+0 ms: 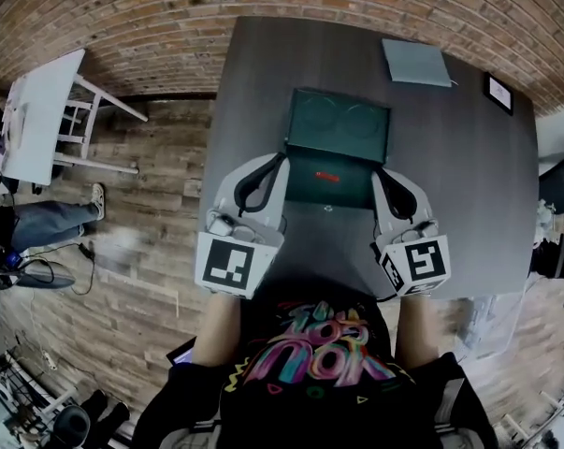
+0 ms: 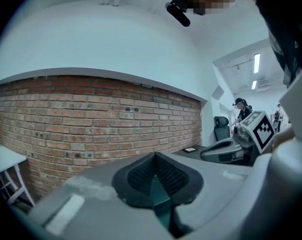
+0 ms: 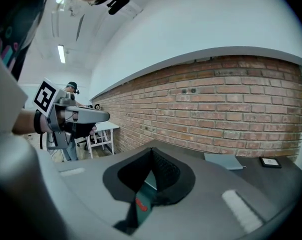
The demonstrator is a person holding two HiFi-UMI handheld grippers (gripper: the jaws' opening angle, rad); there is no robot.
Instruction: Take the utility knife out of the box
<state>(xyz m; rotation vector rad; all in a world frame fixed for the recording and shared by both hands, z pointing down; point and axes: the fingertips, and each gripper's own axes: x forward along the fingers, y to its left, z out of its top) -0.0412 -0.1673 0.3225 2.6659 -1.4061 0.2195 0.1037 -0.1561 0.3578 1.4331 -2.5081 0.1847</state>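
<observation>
Inside the green box (image 1: 338,124) lies the utility knife (image 1: 326,177). Left gripper (image 1: 283,156) and right gripper (image 1: 379,170) flank the box, jaws together, empty.

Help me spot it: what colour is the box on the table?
Dark green box; head view shows it best.
</observation>
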